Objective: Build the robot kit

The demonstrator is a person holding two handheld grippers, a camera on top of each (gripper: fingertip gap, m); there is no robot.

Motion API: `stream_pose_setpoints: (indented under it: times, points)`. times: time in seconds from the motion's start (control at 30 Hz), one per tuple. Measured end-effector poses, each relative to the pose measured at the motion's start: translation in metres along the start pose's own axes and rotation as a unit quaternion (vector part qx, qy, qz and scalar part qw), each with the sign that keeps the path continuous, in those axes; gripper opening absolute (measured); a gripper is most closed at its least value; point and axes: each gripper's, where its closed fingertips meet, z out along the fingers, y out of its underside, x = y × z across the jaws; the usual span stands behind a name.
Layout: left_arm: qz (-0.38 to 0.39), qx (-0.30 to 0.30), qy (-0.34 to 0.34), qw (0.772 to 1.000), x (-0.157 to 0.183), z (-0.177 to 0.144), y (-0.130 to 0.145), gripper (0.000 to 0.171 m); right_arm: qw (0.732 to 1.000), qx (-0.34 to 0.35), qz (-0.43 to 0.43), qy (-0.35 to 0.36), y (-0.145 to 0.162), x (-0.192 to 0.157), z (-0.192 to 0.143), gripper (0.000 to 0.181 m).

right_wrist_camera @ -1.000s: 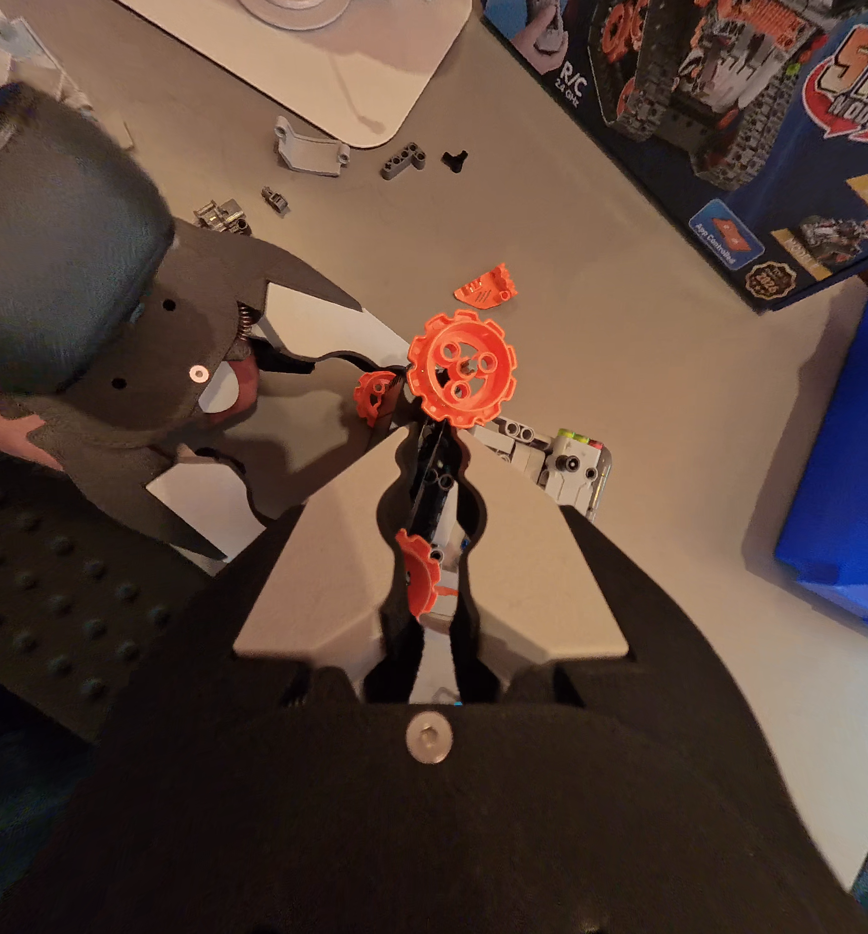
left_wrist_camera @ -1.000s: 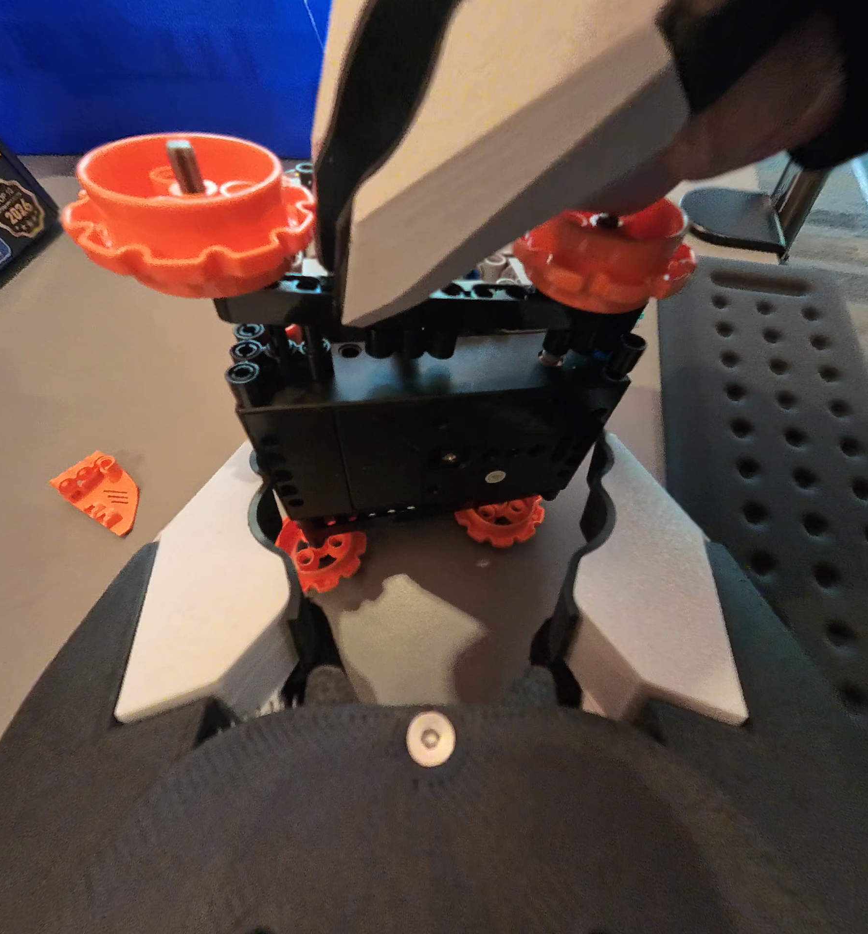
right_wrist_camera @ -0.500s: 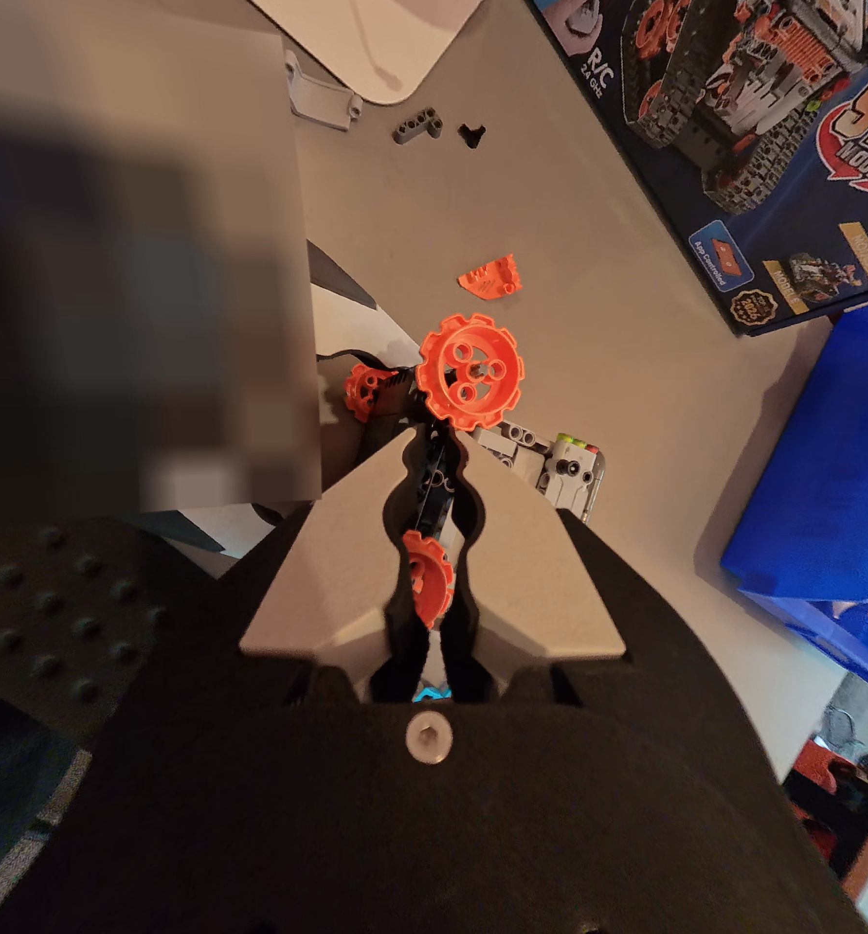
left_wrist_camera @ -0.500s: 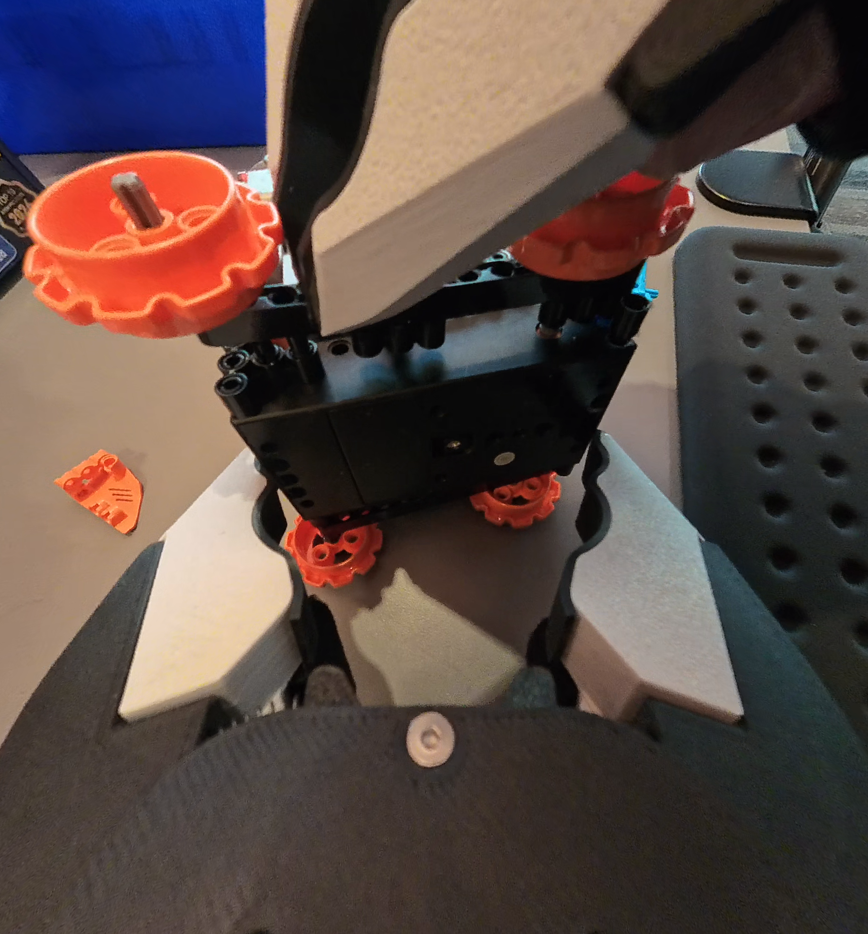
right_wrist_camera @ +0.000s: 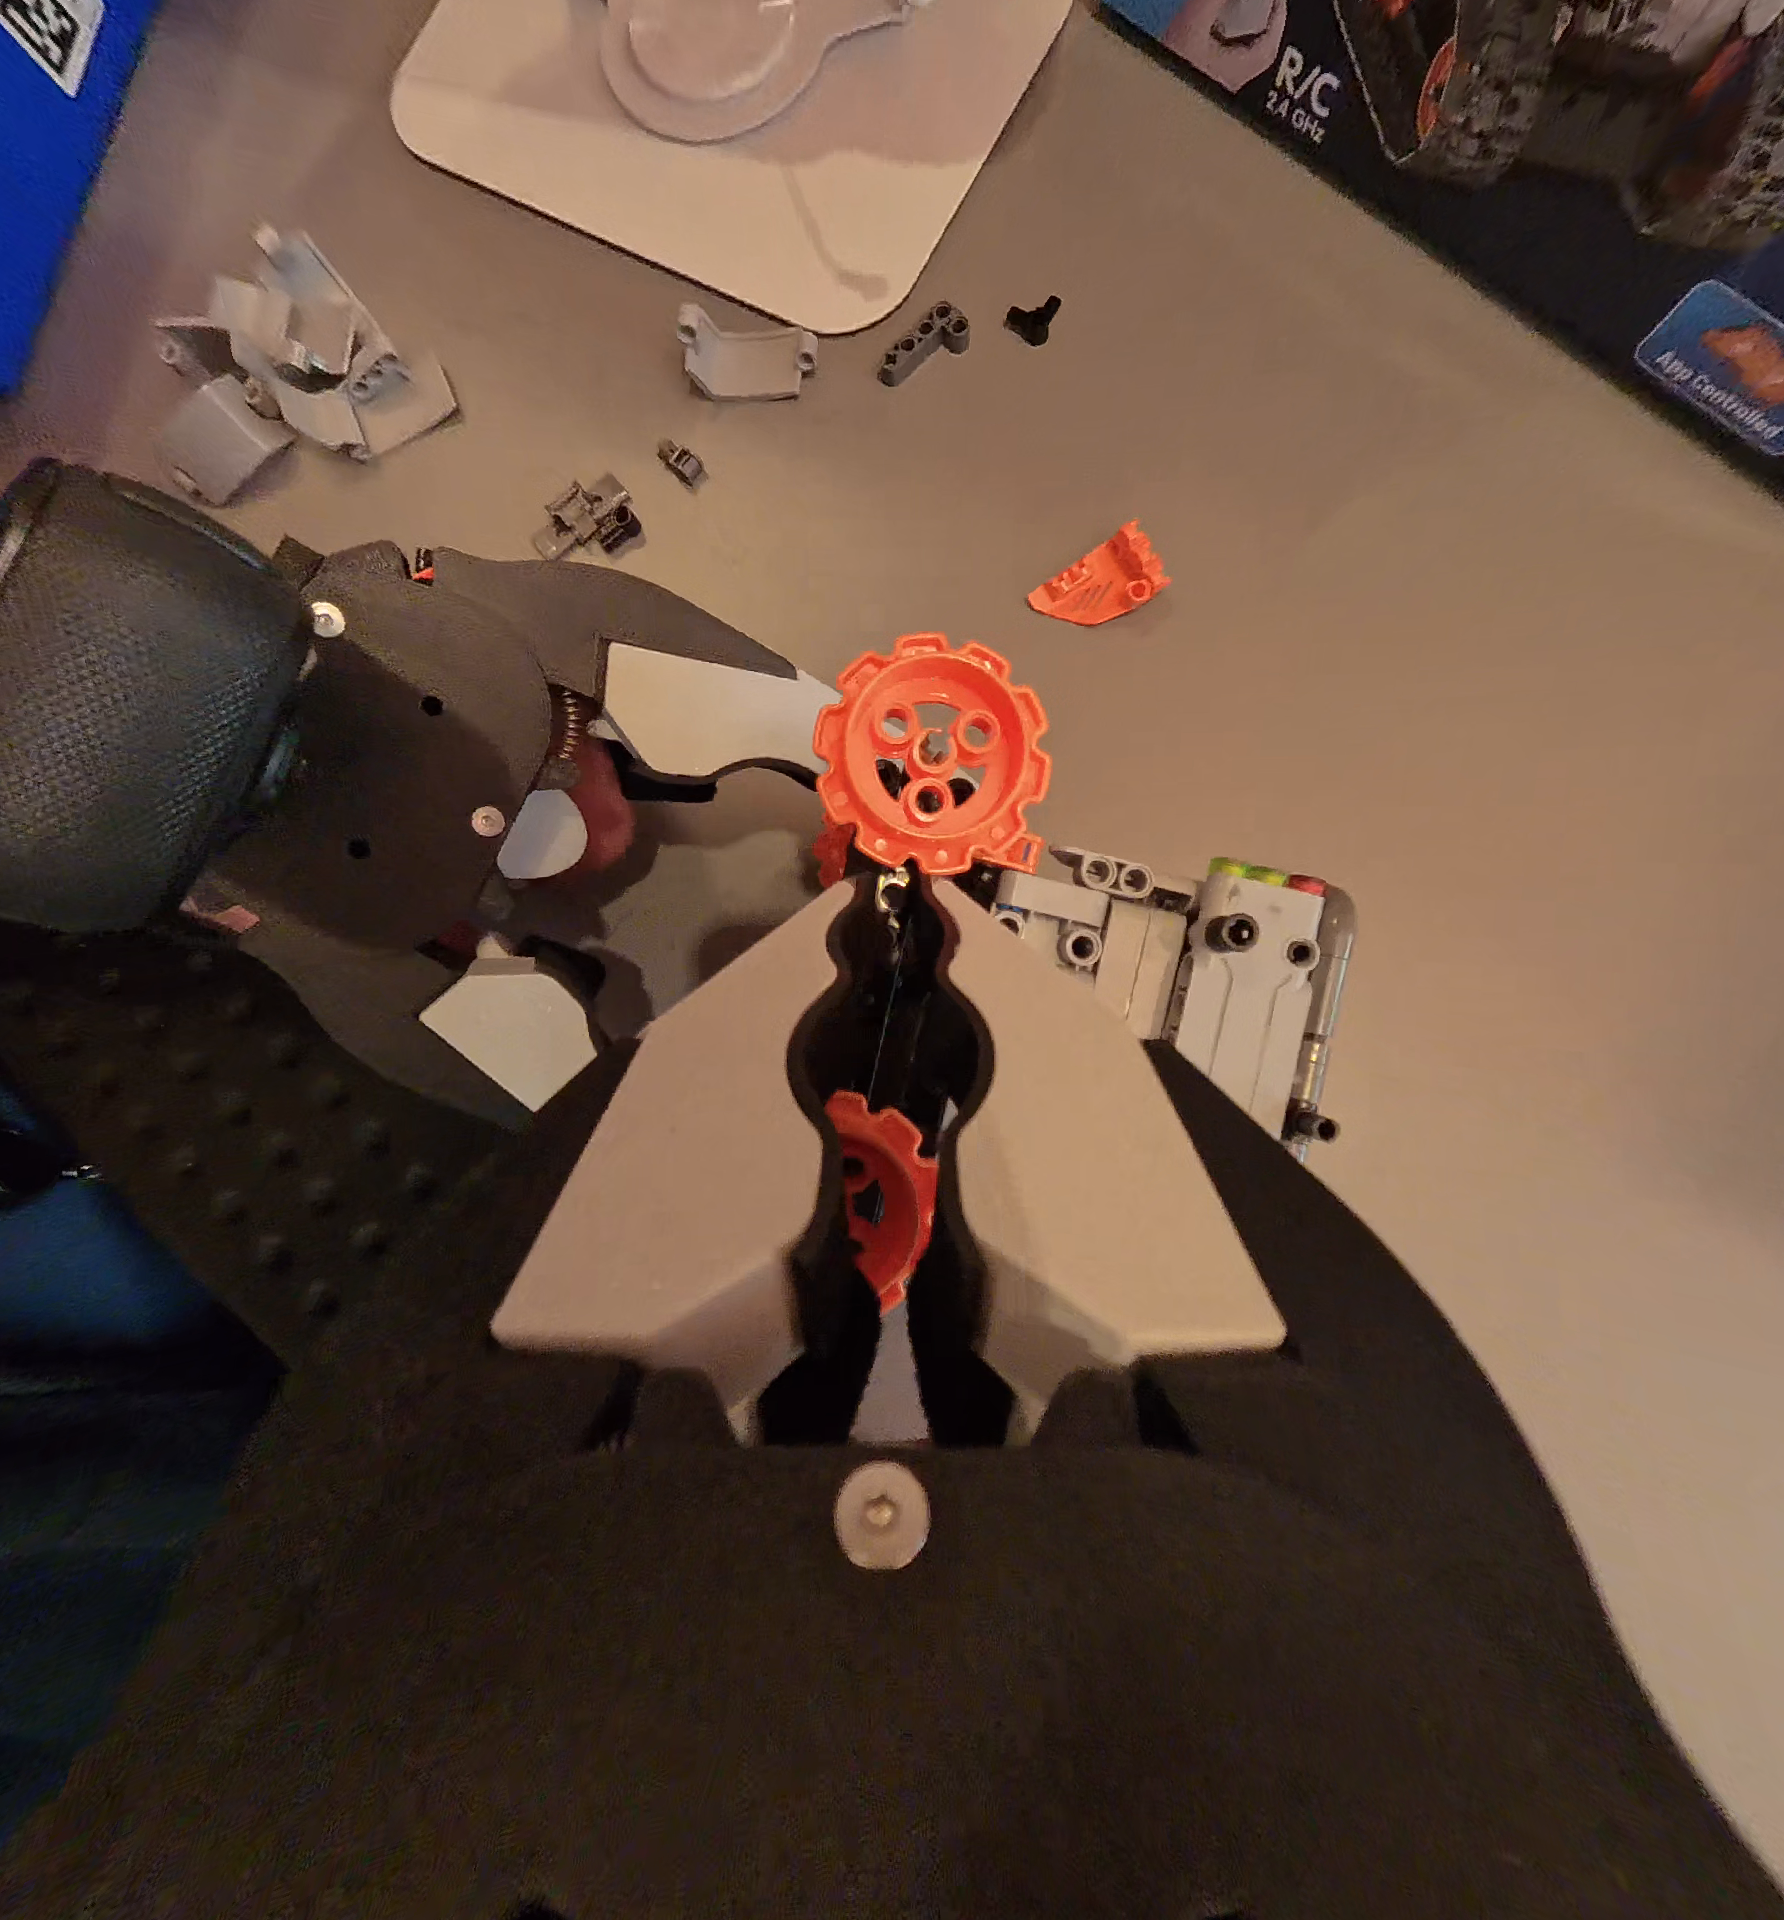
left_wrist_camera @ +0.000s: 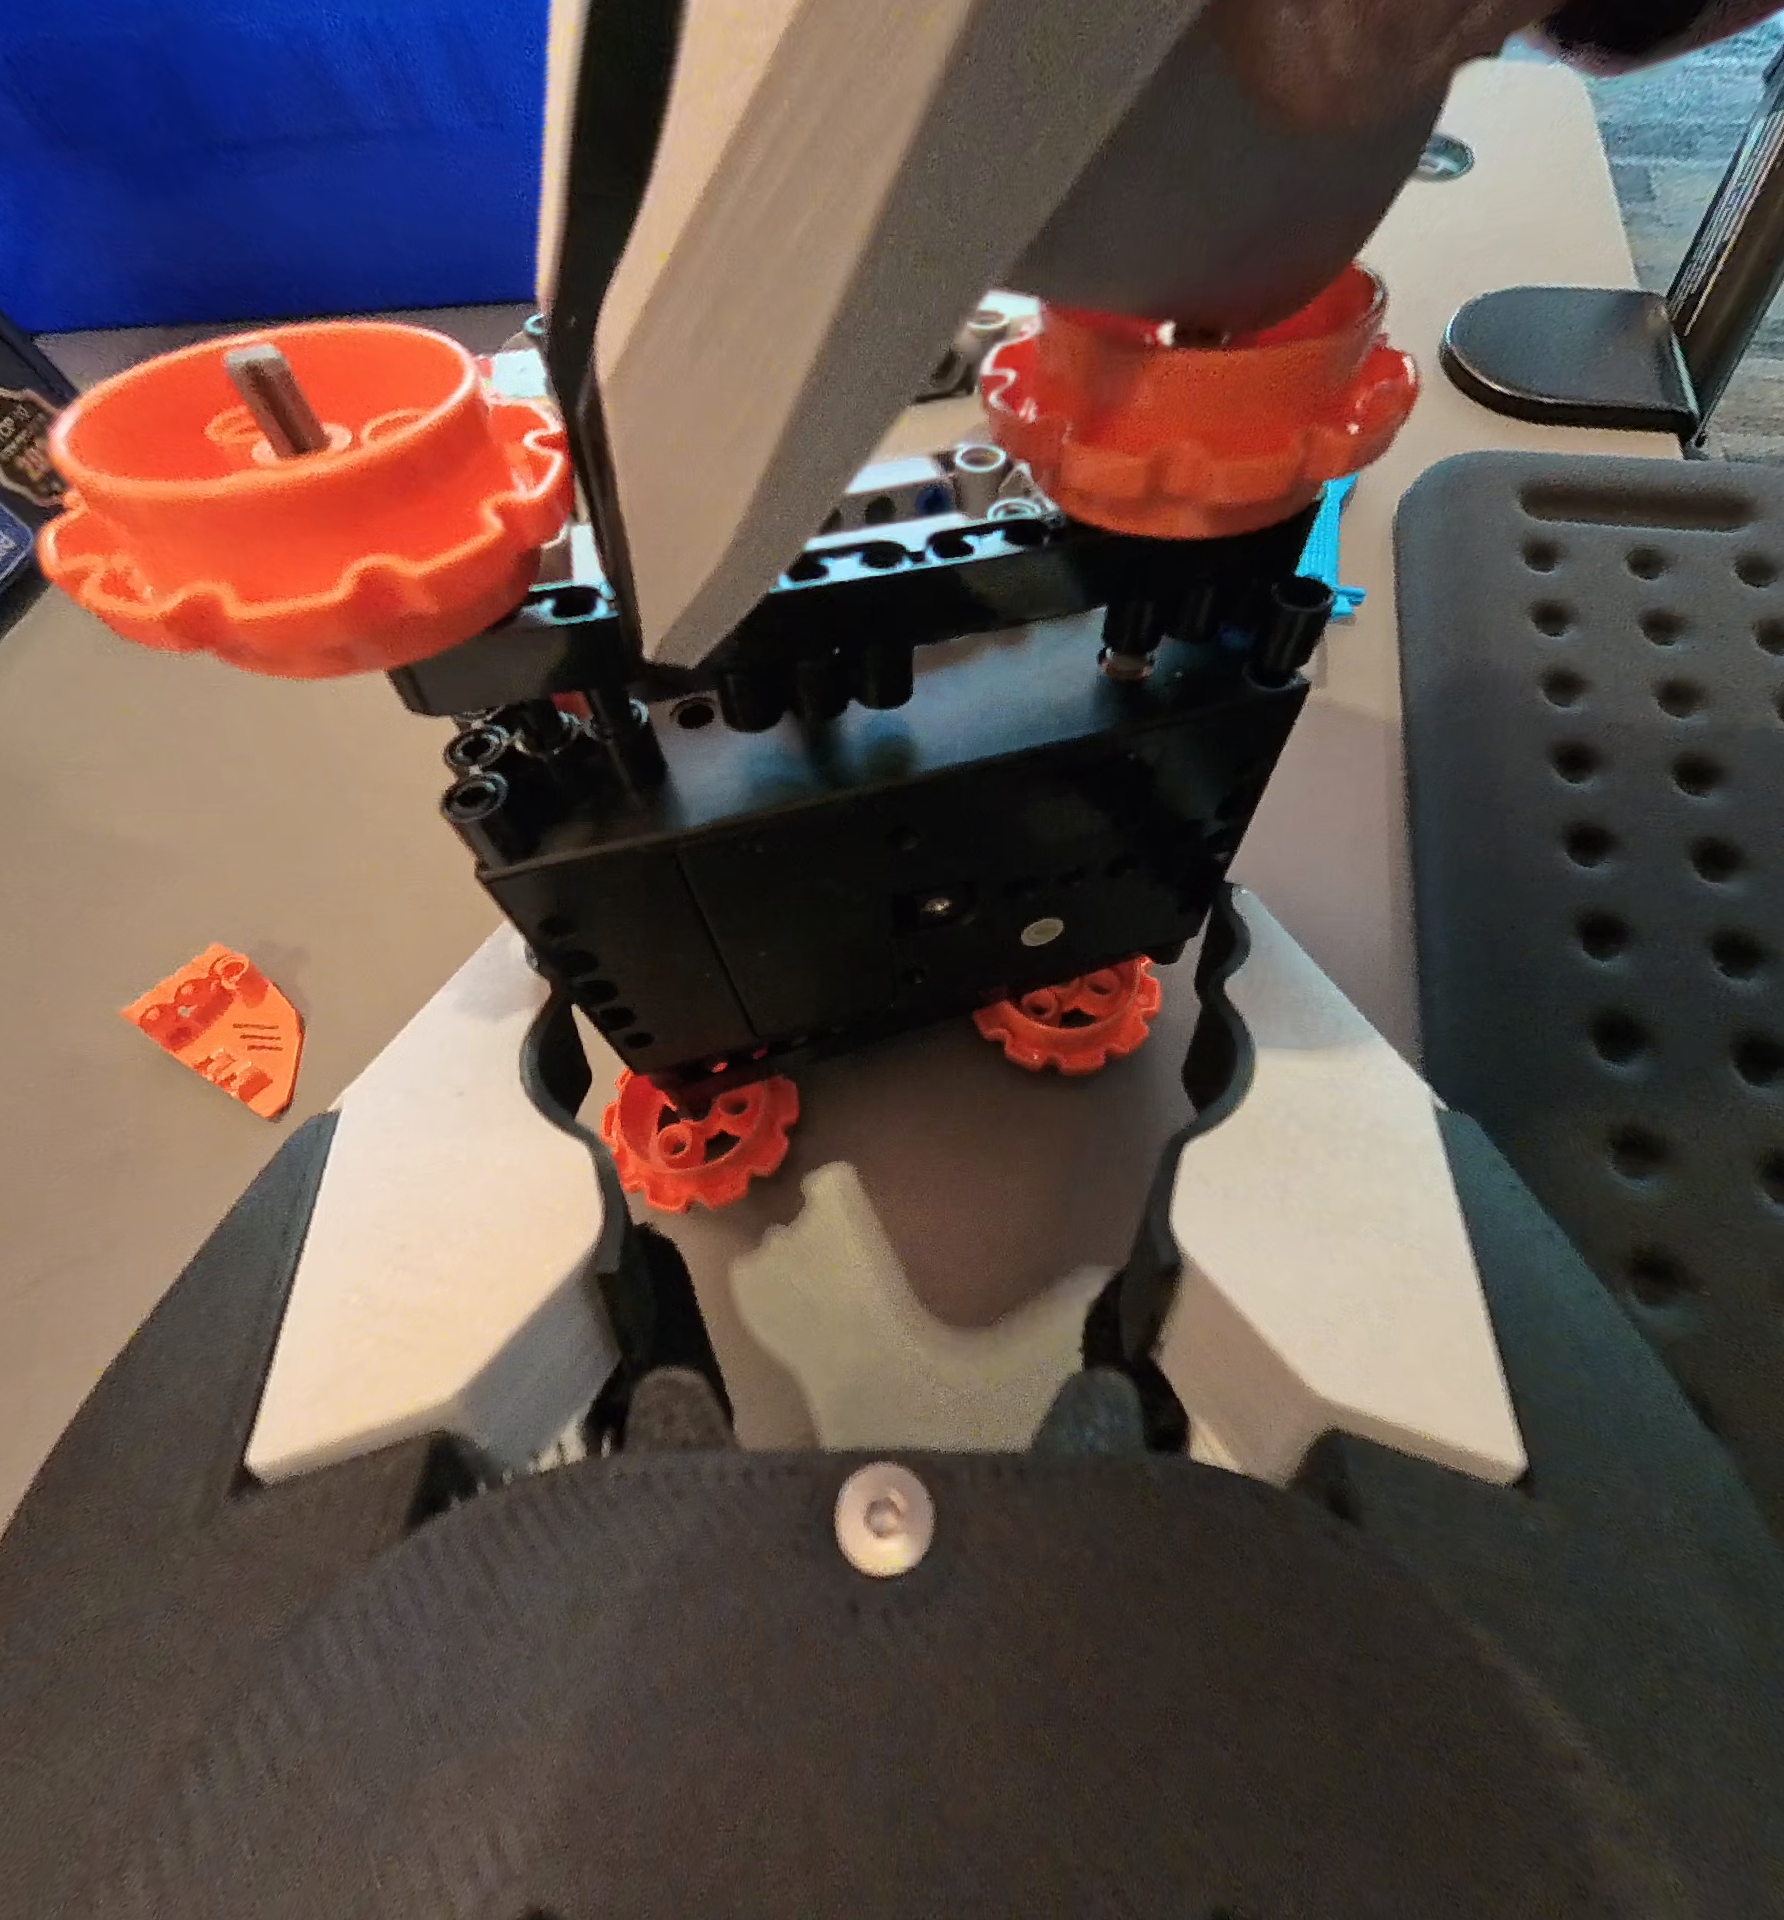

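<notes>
The left gripper (left_wrist_camera: 883, 997) stands with its jaws wide apart either side of the model (left_wrist_camera: 867, 831), a black brick-built block with orange toothed wheels; its pale fingers (left_wrist_camera: 431, 1226) flank the model's near face, and whether they touch it is hard to tell. Under the model sit two small orange wheels (left_wrist_camera: 699, 1138), and on top of it two large ones (left_wrist_camera: 296, 488). The right gripper (right_wrist_camera: 893, 904) comes down on the model from above, its jaws clamped on the black beam (left_wrist_camera: 867, 582) between the large wheels. Left of the model an orange chip (left_wrist_camera: 223, 1029) lies on the grey table (left_wrist_camera: 140, 831). Right of the model is a black perforated pad (left_wrist_camera: 1646, 831). Behind the model, in the right wrist view, a grey motor block (right_wrist_camera: 1210, 956) joins it, and farther off lie loose grey parts (right_wrist_camera: 296, 364), a pale mat (right_wrist_camera: 763, 156) and a printed box (right_wrist_camera: 1594, 156).
</notes>
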Motion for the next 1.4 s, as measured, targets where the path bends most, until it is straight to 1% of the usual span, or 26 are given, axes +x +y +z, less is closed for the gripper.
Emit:
stream_pose_setpoints:
  times: [0.17,0.27,0.37,0.43,0.57,0.67,0.9,1.4]
  points:
    - [0.005,-0.004,-0.006,1.000,-0.0009,0.0005,0.0010,0.117,1.000,0.010,0.013,-0.021,-0.0005,-0.0002,-0.0003,0.004]
    - [0.008,-0.005,-0.009,1.000,-0.0006,0.0009,0.0010,0.117,1.000,0.002,-0.015,-0.001,0.0002,-0.0005,-0.0006,0.004]
    - [0.009,-0.005,-0.009,1.000,-0.0008,0.0012,0.0014,0.117,1.000,-0.002,-0.016,0.007,-0.0001,0.0003,0.0000,0.003]
    - [0.013,-0.008,-0.013,1.000,-0.0014,0.0018,0.0021,0.118,0.999,-0.009,-0.032,0.031,-0.0002,0.0019,0.0001,0.003]
    - [0.017,-0.010,-0.014,1.000,-0.0011,0.0021,0.0025,0.118,0.999,-0.007,-0.026,0.030,-0.0001,0.0014,-0.0003,0.003]
    - [0.018,-0.010,-0.014,1.000,-0.0012,0.0022,0.0025,0.118,1.000,0.011,0.024,-0.002,-0.0001,0.0018,-0.0008,0.003]
    - [0.019,-0.011,-0.015,1.000,-0.0016,0.0029,0.0024,0.118,0.997,0.035,0.060,-0.021,-0.0015,0.0024,-0.0024,0.003]
    - [0.031,-0.019,-0.027,0.999,-0.0029,0.0054,0.0033,0.118,0.998,-0.024,-0.037,0.037,0.0000,0.0021,0.0017,0.003]
